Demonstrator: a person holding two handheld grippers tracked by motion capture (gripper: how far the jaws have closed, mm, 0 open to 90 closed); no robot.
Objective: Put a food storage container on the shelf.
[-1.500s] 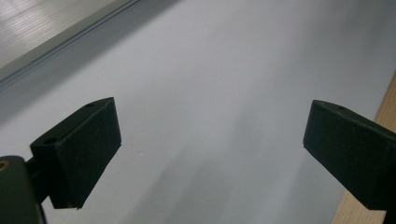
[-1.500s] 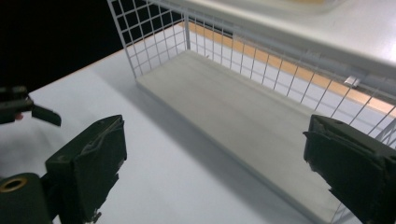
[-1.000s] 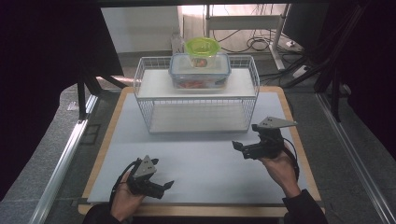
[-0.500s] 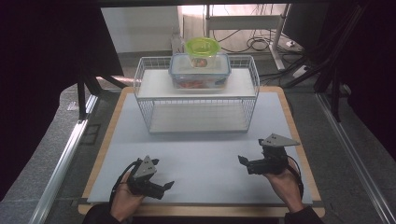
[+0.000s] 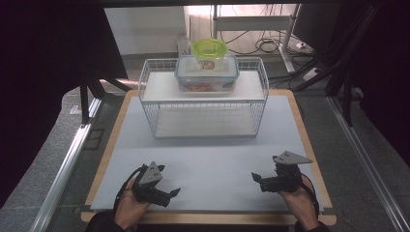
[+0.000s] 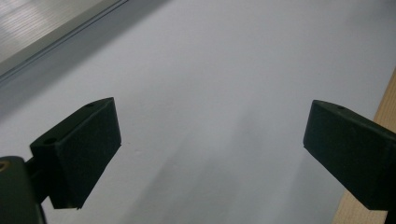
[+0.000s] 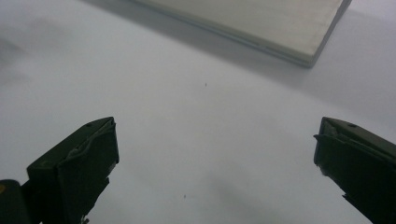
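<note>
Green-lid tub (image 5: 209, 50) atop blue-rim box (image 5: 207, 79), both on wire rack (image 5: 159, 88); cables (image 5: 265, 45) on floor bhd.

A lab-like test bench: dark curtains (image 5: 43, 87) flank the tabletop (image 5: 300, 121), with loose cables (image 5: 263, 44) and metal stand legs (image 5: 289, 29) on the floor past its far edge.

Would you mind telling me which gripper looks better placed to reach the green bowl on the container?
Neither by much. Both the left gripper and the right gripper are open, low and near the table's front edge. The green bowl sits slightly right of centre, so the right gripper probably has the shorter reach.
</note>
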